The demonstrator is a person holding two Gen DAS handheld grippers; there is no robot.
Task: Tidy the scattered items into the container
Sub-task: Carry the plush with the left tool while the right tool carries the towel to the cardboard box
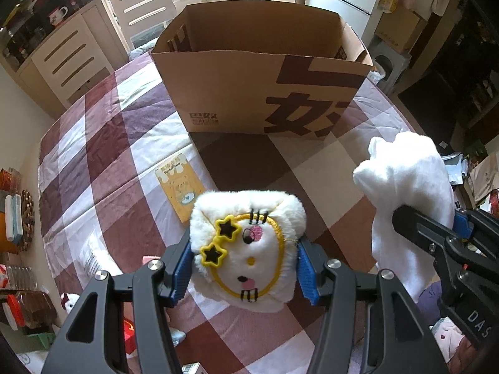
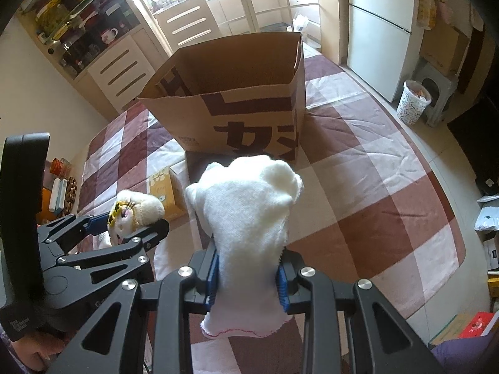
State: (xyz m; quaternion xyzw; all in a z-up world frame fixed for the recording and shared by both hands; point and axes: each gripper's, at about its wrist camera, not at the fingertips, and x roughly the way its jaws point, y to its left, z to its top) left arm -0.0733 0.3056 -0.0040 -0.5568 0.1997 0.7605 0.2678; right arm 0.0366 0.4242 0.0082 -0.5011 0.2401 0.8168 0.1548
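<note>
My left gripper [image 1: 243,268] is shut on a white plush toy [image 1: 249,246] with yellow star glasses, held above the checked tablecloth. Its blue pads [image 1: 181,271] press the toy's sides. My right gripper [image 2: 248,275] is shut on a white sock [image 2: 249,218], which stands up from the jaws. In the left wrist view the sock [image 1: 408,199] shows at the right. In the right wrist view the plush toy [image 2: 134,212] shows at the left. An open cardboard box [image 1: 262,71], also seen as the box [image 2: 230,93], stands ahead on the table. A yellow card packet [image 1: 181,187] lies flat between it and me.
The table [image 2: 374,187] carries a maroon-and-white checked cloth. White chairs [image 1: 143,3] stand behind the box. A shelf with jars sits at the far left, a fridge [image 2: 380,31] and a patterned bin [image 2: 413,103] at the right. Small items lie near the table's near-left edge [image 1: 71,302].
</note>
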